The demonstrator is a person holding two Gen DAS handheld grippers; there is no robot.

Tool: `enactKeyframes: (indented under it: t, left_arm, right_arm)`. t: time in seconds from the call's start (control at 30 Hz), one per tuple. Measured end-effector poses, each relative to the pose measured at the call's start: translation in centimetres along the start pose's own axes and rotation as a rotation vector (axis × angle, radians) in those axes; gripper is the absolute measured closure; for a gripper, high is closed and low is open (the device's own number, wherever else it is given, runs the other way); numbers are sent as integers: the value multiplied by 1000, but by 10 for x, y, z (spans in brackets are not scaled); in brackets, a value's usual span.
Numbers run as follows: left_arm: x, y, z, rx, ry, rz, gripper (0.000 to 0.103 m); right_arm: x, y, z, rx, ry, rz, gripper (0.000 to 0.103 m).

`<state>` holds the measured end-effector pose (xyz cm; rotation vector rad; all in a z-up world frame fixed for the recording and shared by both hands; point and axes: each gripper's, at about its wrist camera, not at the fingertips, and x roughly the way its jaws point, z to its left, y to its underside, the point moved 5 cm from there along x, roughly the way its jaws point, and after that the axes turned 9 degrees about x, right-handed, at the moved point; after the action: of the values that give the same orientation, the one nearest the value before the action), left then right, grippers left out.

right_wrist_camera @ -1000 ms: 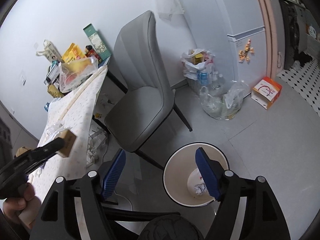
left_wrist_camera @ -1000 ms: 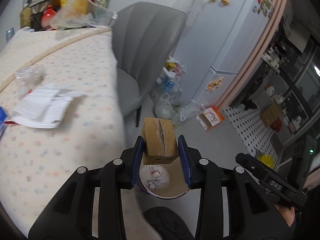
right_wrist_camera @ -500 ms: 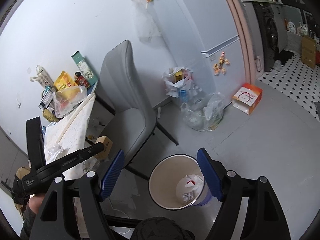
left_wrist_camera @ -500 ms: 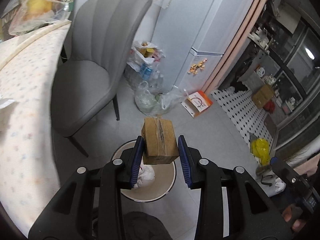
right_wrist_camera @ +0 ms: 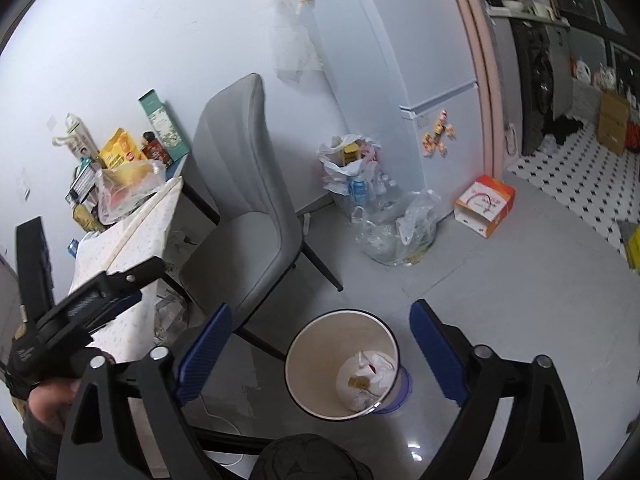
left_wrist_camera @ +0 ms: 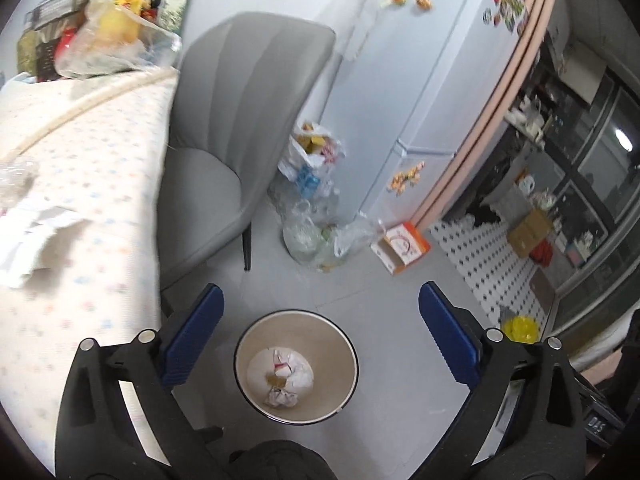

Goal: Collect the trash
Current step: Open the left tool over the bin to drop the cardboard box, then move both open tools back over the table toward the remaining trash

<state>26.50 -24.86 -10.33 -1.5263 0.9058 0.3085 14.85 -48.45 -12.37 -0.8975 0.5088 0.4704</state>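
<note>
The left gripper (left_wrist_camera: 320, 332) hangs over the waste bin (left_wrist_camera: 296, 364) with its blue pads (left_wrist_camera: 192, 340) spread wide and opening further, nothing between them; the right gripper (right_wrist_camera: 320, 348) is likewise spread and widening, its span empty, and the same bin (right_wrist_camera: 344, 364) shows below it on the grey floor (right_wrist_camera: 500, 300); a small brown cardboard box (left_wrist_camera: 277, 381) lies inside the bin on crumpled white paper (left_wrist_camera: 292, 372), and from the right wrist it shows as a tan block (right_wrist_camera: 359, 382) on the white wad; in the right wrist view the left gripper appears at the left edge (right_wrist_camera: 116, 292), its black fingers out over the table edge, with a hand (right_wrist_camera: 48, 404) below it; a grey upholstered chair (left_wrist_camera: 236, 128) stands between the bin and the table with the dotted cloth (left_wrist_camera: 88, 184); on that cloth lie a torn white sheet (left_wrist_camera: 32, 236) and a crumpled clear wrapper (left_wrist_camera: 16, 176); clear plastic bags of rubbish (left_wrist_camera: 316, 216) sit against the white fridge (left_wrist_camera: 432, 80), with an orange and white carton (left_wrist_camera: 400, 248) just beside them.
</note>
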Motion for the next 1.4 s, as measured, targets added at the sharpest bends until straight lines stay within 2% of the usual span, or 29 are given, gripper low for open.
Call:
enactKeyframes:
  t: [0.13,0.23,0.37,0.67,0.8,1.07,1.17,1.27,1.4]
  left_arm:
    - [-31,-1,23,-40,-1,-39,6]
    - [-49,-3,44,-108,31,-39,6]
    - [-86,-6,75,-138,-22,-119,6]
    - [-151,1,142,-202,-101,-237,6]
    - [-178,14,176,-221,-149,-267,6]
    - [-216,43,229,-265,-220,-303,6]
    - [-232,56,247,-275,-254,-358,6]
    - [-243,70,265,-299,-301,-377,6]
    - [-254,88,285,-315,-309,-386,6]
  right_arm:
    - [-2,4,35,-44,-45,-13,8]
    - [-1,11,59,-72,-70,-13,8]
    - [1,21,98,-136,-65,-25,8]
    - [-5,49,185,-278,-123,-69,8]
    - [-3,66,221,-317,-186,-57,8]
    - [4,100,274,-390,-254,-2,8]
    - [5,113,289,-418,-283,3,8]
    - [7,125,304,-453,-311,19,9]
    - [12,141,323,-491,-336,44,11]
